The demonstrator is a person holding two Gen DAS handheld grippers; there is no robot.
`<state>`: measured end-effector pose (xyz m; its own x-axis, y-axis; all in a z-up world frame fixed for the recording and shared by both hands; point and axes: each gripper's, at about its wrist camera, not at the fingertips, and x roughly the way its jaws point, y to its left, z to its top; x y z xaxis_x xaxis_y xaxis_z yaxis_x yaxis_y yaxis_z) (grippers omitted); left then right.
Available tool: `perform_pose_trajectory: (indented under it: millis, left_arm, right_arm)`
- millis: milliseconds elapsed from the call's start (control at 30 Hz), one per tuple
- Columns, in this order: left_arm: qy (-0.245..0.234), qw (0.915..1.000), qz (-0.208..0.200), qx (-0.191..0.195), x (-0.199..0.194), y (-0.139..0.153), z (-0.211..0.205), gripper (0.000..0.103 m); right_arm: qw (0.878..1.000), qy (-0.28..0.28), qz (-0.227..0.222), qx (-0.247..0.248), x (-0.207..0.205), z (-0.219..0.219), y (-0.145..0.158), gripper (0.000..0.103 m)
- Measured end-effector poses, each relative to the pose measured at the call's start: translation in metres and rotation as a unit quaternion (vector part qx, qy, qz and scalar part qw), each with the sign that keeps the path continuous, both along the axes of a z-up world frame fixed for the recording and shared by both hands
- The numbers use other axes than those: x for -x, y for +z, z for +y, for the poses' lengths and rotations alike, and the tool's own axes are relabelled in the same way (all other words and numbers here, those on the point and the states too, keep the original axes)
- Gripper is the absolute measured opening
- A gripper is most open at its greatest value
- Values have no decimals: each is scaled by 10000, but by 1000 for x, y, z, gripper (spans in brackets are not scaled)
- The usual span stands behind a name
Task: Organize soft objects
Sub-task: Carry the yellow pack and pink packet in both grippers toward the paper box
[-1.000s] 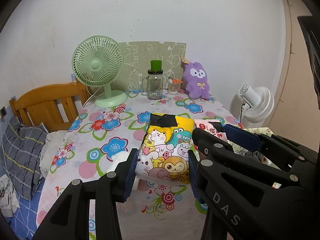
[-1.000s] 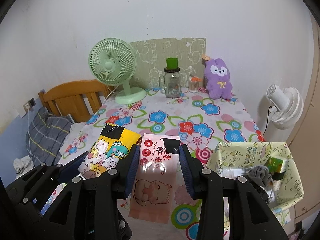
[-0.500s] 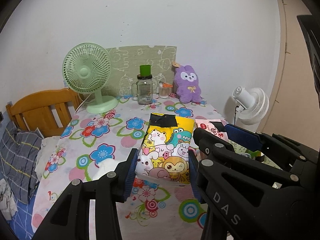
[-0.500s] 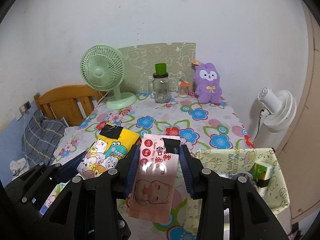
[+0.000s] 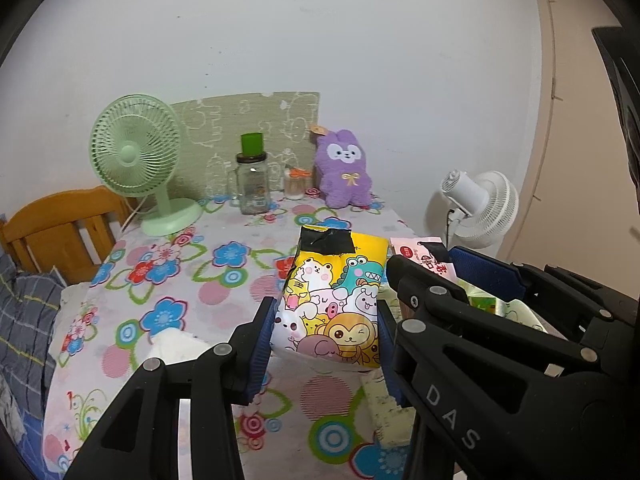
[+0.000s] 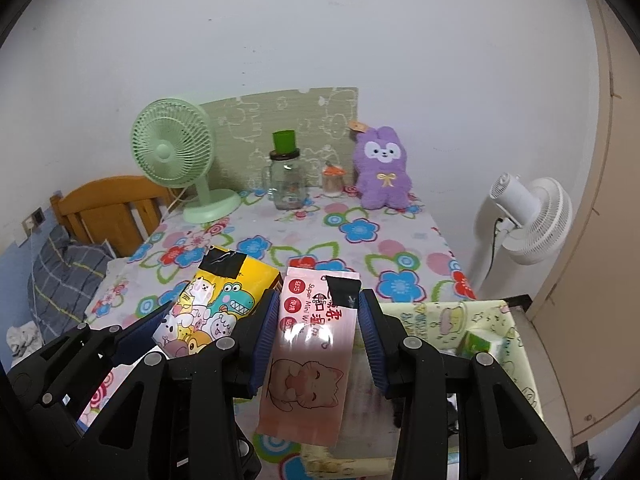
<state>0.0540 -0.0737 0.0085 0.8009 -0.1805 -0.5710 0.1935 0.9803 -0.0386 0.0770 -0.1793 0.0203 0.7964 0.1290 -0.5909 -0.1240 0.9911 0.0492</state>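
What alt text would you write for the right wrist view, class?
The right gripper holds a pink wipes pack above a floral tablecloth, with a yellow cartoon pack in the left gripper beside it. A patterned storage bin sits at right.

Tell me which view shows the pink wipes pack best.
Right wrist: the pink wipes pack fills the centre, held in the right gripper. Left wrist shows only its top corner, behind that gripper.

pink pack (image 6: 308, 364): lower end hides bin interior | bin (image 6: 516, 344): right tongs cover its contents
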Motion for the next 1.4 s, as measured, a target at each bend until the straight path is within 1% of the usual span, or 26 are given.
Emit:
perform_pose_trajectory:
  millis: [433, 1000, 1400]
  left_arm:
    - [-331, 9994, 100, -2, -10, -9, -37, 49]
    - [-660, 9975, 252, -35, -20, -23, -75, 49]
    - [-844, 9951, 487, -171, -27, -38, -102, 50]
  right_arm:
    - [9995, -307, 90, 10, -7, -38, -9, 44]
    - [9977, -646, 228, -3, -12, -78, -24, 44]
    - [9953, -854, 444, -82, -16, -106, -42, 44]
